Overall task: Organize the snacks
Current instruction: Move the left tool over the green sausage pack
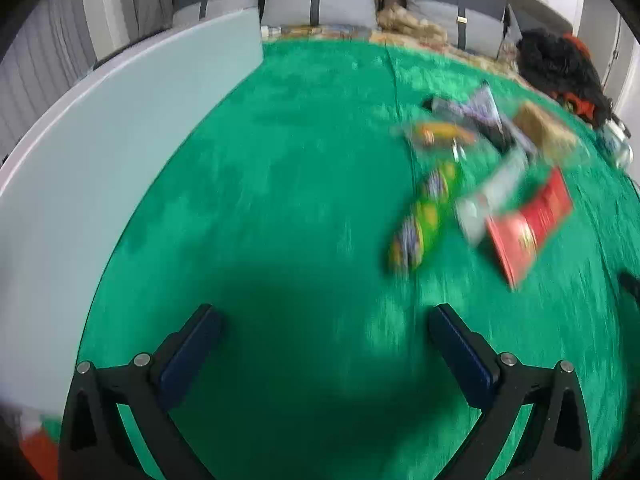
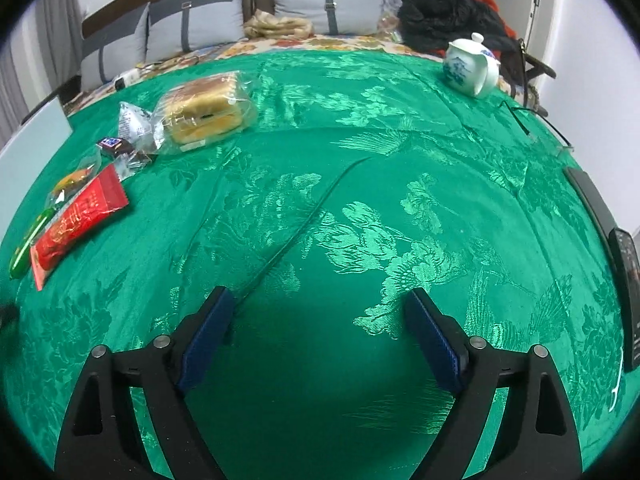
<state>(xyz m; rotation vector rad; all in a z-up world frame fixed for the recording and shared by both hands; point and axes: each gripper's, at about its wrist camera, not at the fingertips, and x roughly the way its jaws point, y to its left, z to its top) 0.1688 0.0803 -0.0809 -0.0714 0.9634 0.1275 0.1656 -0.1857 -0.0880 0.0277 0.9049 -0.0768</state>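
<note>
Several snack packs lie in a loose group on the green tablecloth (image 2: 360, 184). A red packet (image 2: 76, 220), a green packet (image 2: 28, 248), an orange snack in clear wrap (image 2: 72, 180), a small dark candy (image 2: 116, 146), a white wrapper (image 2: 134, 122) and a bagged bread (image 2: 206, 110) show at the left of the right wrist view. The left wrist view is blurred and shows the red packet (image 1: 528, 224) and green packet (image 1: 424, 216) at right. My left gripper (image 1: 324, 320) is open and empty above the cloth. My right gripper (image 2: 320, 304) is open and empty.
A pale grey board or box (image 1: 120, 152) stands at the table's left. A white and blue teapot (image 2: 472, 64) sits far right. A dark remote (image 2: 628, 280) lies at the right edge. Cushions (image 2: 320, 4) and dark clothing (image 2: 448, 12) lie behind the table.
</note>
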